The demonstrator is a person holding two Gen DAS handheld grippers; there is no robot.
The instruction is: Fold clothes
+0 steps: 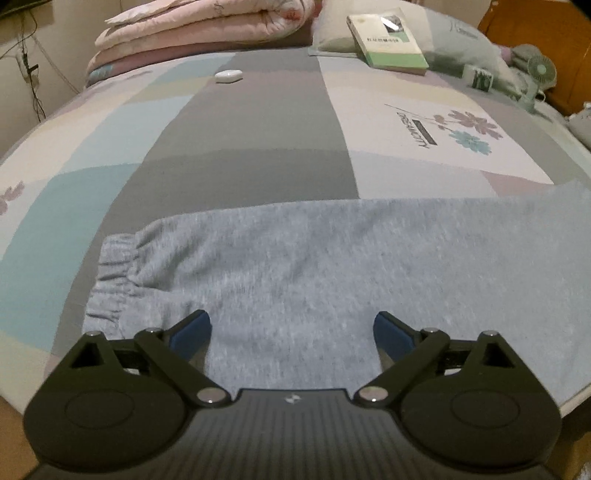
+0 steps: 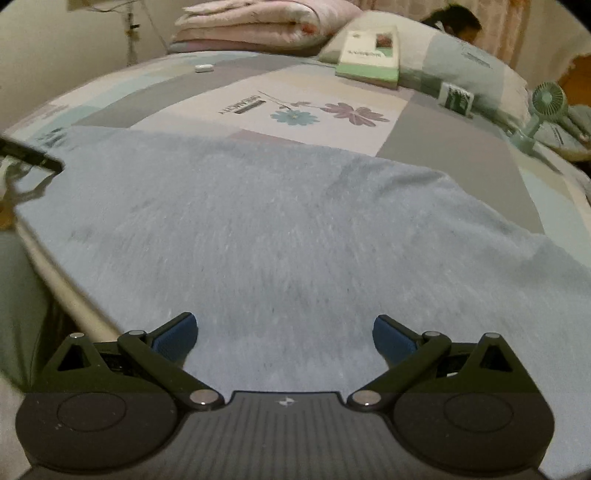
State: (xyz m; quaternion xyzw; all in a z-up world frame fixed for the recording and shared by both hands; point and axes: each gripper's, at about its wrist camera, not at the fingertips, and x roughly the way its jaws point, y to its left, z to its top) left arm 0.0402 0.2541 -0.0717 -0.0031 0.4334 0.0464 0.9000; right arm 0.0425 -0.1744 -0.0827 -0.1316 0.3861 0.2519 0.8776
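Light grey sweatpants point(image 1: 332, 266) lie flat across the near edge of the bed, with the ribbed cuffs point(image 1: 110, 280) at the left in the left wrist view. My left gripper point(image 1: 291, 332) hovers open just above the leg fabric near those cuffs, nothing between its blue pads. In the right wrist view the wider part of the same sweatpants point(image 2: 295, 229) fills the foreground. My right gripper point(image 2: 284, 336) is open over it, holding nothing. The other gripper's black tip point(image 2: 33, 157) shows at the left edge.
The patchwork bedsheet point(image 1: 255, 122) stretches beyond the garment. A folded pink quilt point(image 1: 207, 29), a pillow with a green book point(image 1: 388, 40), a small white case point(image 1: 228, 75), a small green box point(image 2: 456, 96) and a mint handheld fan point(image 2: 543, 110) sit at the far side. The bed edge point(image 2: 70, 295) runs at lower left.
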